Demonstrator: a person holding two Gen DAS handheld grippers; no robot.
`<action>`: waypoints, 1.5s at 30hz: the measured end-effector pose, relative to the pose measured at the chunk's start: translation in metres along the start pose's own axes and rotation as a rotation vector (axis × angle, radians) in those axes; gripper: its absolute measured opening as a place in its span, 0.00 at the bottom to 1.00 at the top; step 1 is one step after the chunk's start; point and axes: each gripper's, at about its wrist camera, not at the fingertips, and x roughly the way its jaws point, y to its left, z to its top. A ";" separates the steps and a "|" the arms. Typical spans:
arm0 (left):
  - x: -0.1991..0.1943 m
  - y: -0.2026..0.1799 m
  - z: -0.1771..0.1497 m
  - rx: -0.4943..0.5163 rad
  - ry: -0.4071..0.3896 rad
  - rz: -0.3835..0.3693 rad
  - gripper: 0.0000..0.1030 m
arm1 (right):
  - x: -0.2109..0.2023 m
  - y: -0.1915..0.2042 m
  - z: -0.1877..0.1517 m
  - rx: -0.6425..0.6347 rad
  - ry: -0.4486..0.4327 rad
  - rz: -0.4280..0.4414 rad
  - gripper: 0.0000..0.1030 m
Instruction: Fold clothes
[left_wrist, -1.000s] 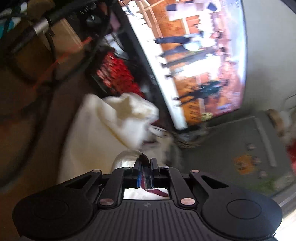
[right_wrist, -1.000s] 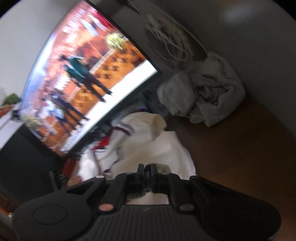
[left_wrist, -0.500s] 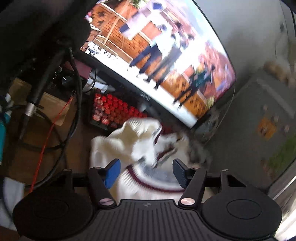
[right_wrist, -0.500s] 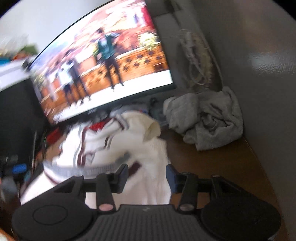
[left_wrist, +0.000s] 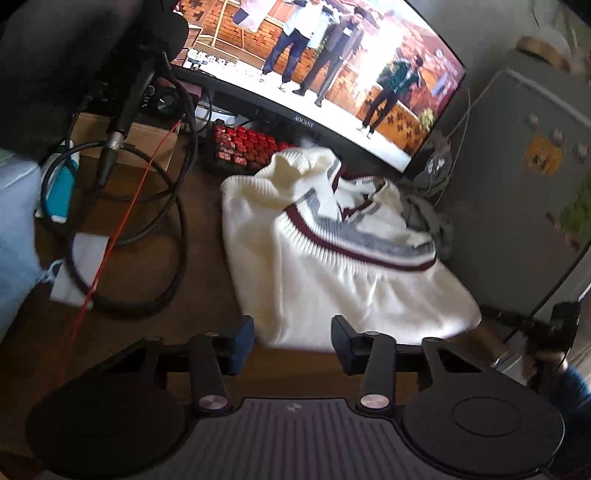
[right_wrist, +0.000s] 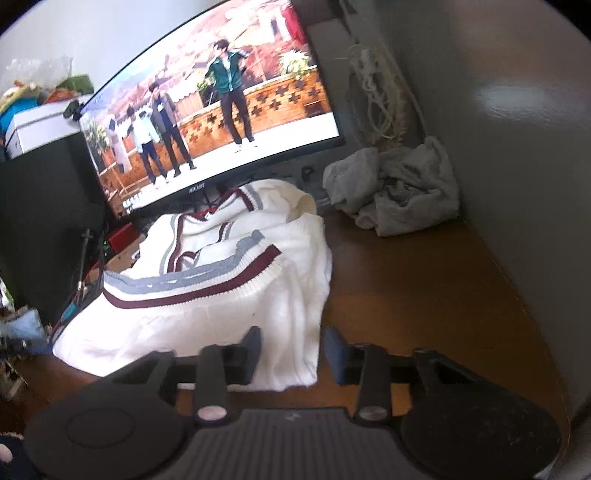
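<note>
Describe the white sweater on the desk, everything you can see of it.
The white sweater is a cream knit with ribbed edges trimmed in maroon and grey stripes. It lies on the brown desk, folded over itself so its striped hem crosses the middle; a striped V-neck shows behind. Its far end lies by the monitor, with a crumpled grey cloth close beside. Neither open gripper holds it.

I see the sweater (right_wrist: 221, 295) on the counter (right_wrist: 424, 295), before the monitor (right_wrist: 207, 122). Crumpled towel (right_wrist: 402, 188) right of it; keyboard (left_wrist: 243, 147) and coiled cables (left_wrist: 147, 229) to its left.
</note>
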 end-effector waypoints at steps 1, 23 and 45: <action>-0.001 -0.001 -0.002 0.012 -0.003 0.005 0.38 | -0.001 -0.002 -0.003 0.019 0.001 -0.001 0.25; 0.025 -0.030 -0.007 0.204 -0.117 0.216 0.05 | -0.028 0.004 -0.028 0.012 -0.142 -0.047 0.03; -0.015 -0.032 0.039 0.249 -0.139 0.124 0.25 | -0.048 0.046 0.012 -0.233 -0.131 -0.083 0.24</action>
